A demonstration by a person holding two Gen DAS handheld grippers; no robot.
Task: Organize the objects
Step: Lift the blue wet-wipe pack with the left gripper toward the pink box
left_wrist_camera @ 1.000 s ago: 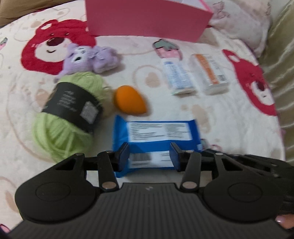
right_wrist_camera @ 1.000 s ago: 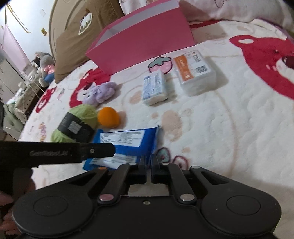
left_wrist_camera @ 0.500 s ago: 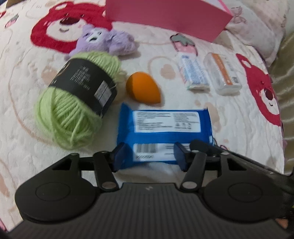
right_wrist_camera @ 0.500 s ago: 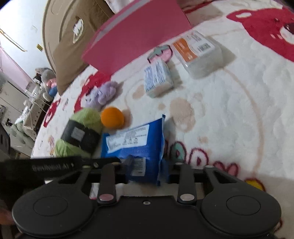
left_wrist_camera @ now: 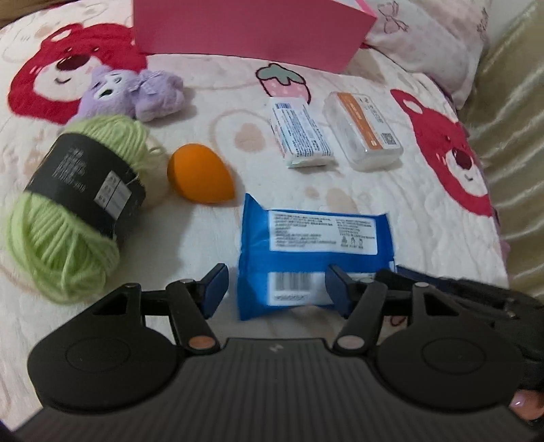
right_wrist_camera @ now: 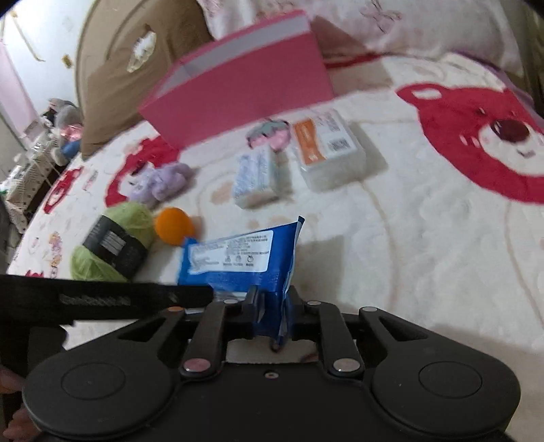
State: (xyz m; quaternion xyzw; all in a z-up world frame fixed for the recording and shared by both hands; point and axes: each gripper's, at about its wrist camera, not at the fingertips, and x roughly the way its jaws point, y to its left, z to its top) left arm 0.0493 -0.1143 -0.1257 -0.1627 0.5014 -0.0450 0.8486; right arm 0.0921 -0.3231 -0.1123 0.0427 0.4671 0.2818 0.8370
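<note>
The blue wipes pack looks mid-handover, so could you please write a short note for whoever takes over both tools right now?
Right tool: shut on the near edge of the blue wipes pack, which is tilted up off the blanket.
Left tool: open; its jaws have just been opening and straddle the pack's near end without pressing it.
On the blanket: green yarn, orange sponge, purple plush, two small packs.
Pink box stands behind them.
Done: nothing visibly put away. Left: all items.

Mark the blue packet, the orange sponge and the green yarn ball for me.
blue packet [left_wrist_camera: 316, 234], left wrist view, white label panel.
orange sponge [left_wrist_camera: 199, 173], left wrist view, middle of its body.
green yarn ball [left_wrist_camera: 64, 251], left wrist view, lower bare yarn.
</note>
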